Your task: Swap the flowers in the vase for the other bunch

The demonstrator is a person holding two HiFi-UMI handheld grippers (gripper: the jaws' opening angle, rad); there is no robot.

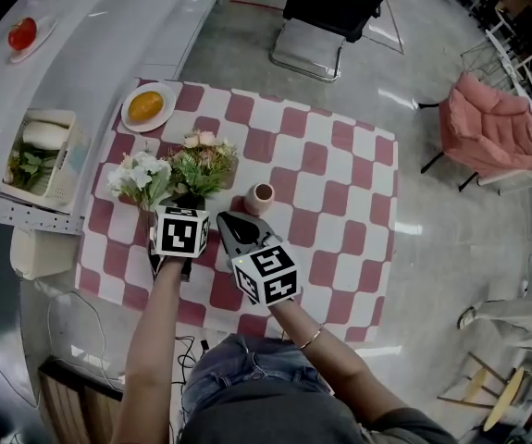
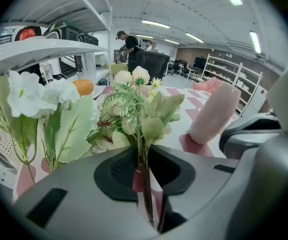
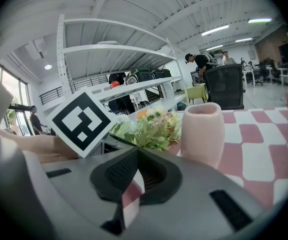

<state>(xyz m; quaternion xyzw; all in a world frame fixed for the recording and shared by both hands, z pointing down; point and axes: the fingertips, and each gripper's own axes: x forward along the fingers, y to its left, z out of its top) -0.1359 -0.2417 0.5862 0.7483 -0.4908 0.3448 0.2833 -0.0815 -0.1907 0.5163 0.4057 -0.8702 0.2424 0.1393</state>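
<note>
The left tool (image 1: pixel 190 199) pinches the thin stems of the cream-and-pink bunch (image 1: pixel 201 159). In the left gripper view the stems run straight down through the narrow slit between the jaws, with the blooms and fern leaves fanning out above. The white bunch (image 1: pixel 140 176) sits right against that bunch on its left side, over the red-and-white checked table (image 1: pixel 340 202). Whether the pinched bunch rests on the cloth or is lifted off it cannot be made out. The pink vase (image 1: pixel 259 198) stands upright and empty on the table, just to the right of the flowers and close ahead of the right tool (image 1: pixel 235 222). In the right gripper view this tool's jaws are pressed together at the tips with nothing between them, and only a wedge of checked cloth shows through behind. Near the table's far left corner lies a plate (image 1: pixel 161 117) carrying an orange (image 1: pixel 145 105). A pink chair (image 1: pixel 488 128) stands on the floor well off to the right.
</note>
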